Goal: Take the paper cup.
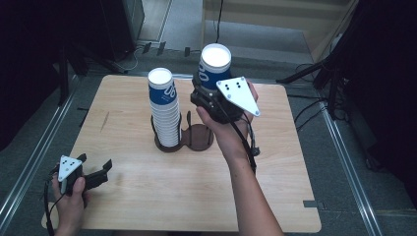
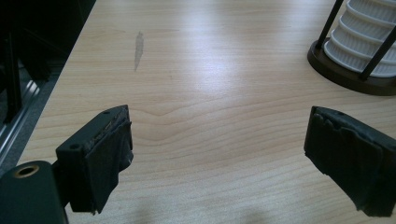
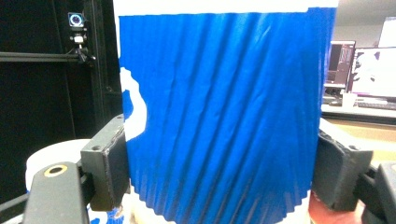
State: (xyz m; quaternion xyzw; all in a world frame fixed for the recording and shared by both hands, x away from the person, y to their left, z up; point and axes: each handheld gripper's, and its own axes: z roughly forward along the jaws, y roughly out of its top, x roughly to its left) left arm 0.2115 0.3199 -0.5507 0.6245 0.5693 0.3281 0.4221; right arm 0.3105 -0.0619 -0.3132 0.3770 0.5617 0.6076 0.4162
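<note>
A blue ribbed paper cup with white markings is held upside down, its white base facing up, above the table's far middle. My right gripper is shut on it, and in the right gripper view both pads press the cup's sides. A tall stack of the same cups stands in the left ring of a dark two-ring holder, just left of the held cup. The holder's right ring holds nothing. My left gripper rests open at the table's front left corner, with bare wood between its jaws.
The wooden table has free room in front and on both sides of the holder. The stack's base shows at the left gripper view's top right. Black stands and cables ring the table, and monitors sit in the background.
</note>
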